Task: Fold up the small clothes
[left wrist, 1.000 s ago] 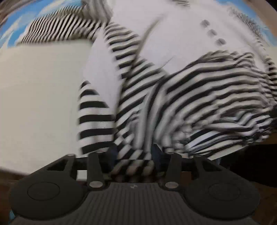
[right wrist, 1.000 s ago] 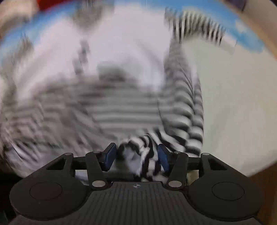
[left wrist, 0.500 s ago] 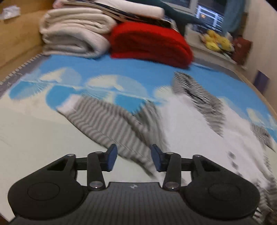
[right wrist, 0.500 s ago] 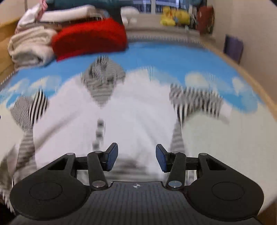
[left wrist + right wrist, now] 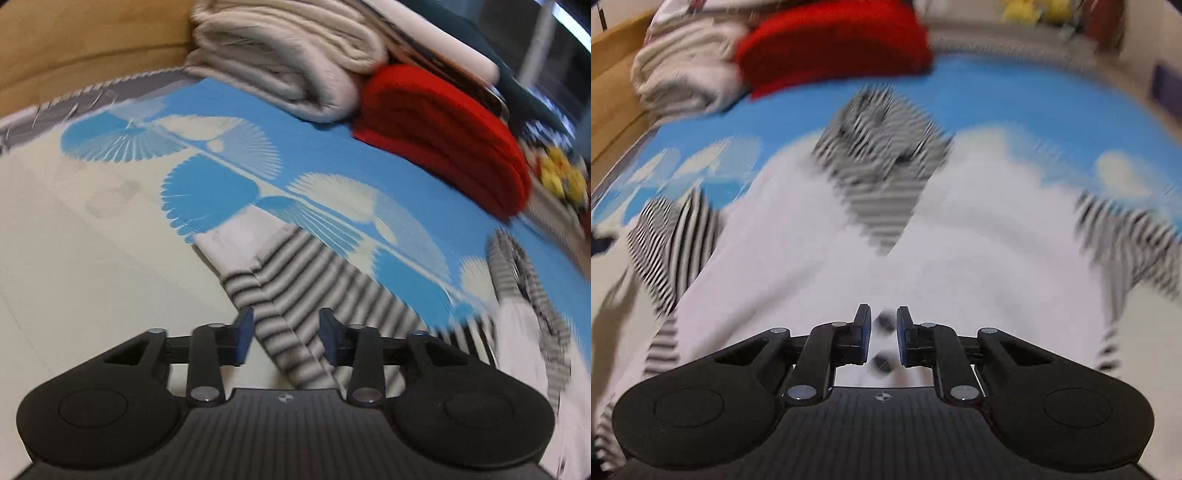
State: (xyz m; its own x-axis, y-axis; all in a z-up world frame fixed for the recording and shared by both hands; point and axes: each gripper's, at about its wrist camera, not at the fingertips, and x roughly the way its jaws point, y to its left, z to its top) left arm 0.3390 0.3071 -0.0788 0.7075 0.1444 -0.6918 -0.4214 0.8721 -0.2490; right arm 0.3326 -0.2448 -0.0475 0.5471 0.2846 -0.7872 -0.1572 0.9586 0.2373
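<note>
A small white garment (image 5: 849,240) with black-and-white striped sleeves and a striped neck part (image 5: 882,162) lies spread on the bed. In the left wrist view one striped sleeve (image 5: 295,280) with a white cuff (image 5: 236,236) runs under my left gripper (image 5: 285,317). Its jaws are opening and stand on either side of the sleeve without pressing on it. My right gripper (image 5: 882,314) hovers over the white front, above a dark button (image 5: 881,363). Its jaws are closing to a narrow gap with no cloth pinched between them. Both views are blurred by motion.
The bed sheet (image 5: 314,147) is blue and cream with fan shapes. A folded red blanket (image 5: 443,129) and folded beige blankets (image 5: 288,55) are stacked at the far end. A wooden bed frame (image 5: 74,44) borders the left side. Yellow toys (image 5: 561,173) sit far right.
Both grippers let go of the striped cloth they were holding a second ago and lifted. The left one swung over to the outspread sleeve. The right one's jaws have narrowed.
</note>
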